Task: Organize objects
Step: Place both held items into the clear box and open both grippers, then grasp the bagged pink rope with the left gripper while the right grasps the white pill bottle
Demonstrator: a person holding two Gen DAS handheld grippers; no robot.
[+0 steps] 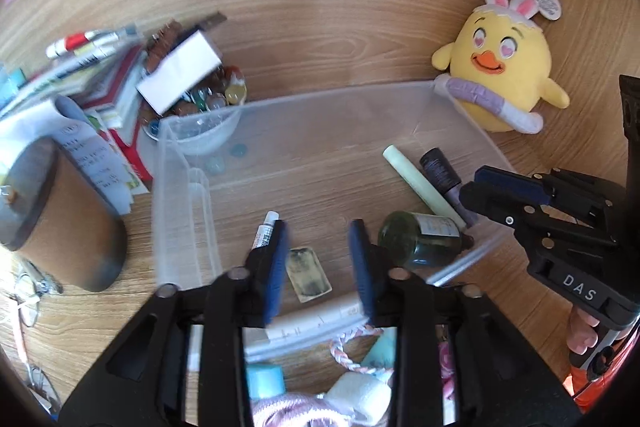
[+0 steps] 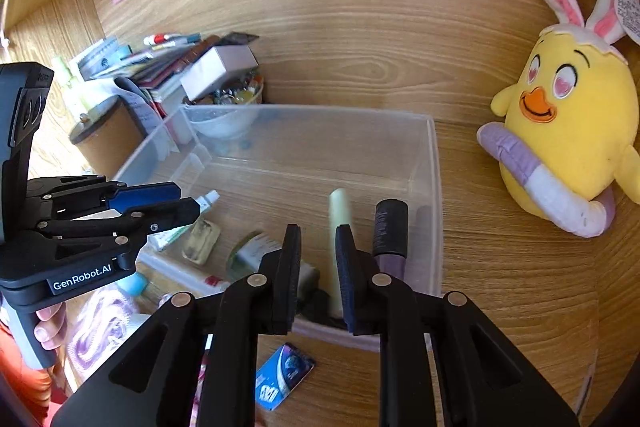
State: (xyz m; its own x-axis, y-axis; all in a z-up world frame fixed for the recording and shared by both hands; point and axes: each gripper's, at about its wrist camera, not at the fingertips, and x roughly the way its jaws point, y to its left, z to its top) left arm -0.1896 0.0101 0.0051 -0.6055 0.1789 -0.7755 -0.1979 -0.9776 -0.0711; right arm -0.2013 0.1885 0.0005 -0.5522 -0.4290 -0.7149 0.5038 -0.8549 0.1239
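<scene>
Two tongs open, empty | left tongs (image 2: 160,205): "GenRobot.AI" | right tongs (image 1: 476,187): "DAS"

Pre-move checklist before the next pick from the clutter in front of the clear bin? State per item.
1. Left gripper free: ok, jaws open, nothing between them.
2. Right gripper free: ok, jaws apart over the pale green stick; whether they touch it, cannot tell.
3. Clear bin has room: ok, far half of its floor is bare.
4. Items already in the bin settled: ok, green bottle, purple tube and white tube lie flat.
5. Blue card reachable: ok, lies outside the bin's near wall, uncovered.
6. Grippers clear of each other: ok, apart in both views.
</scene>
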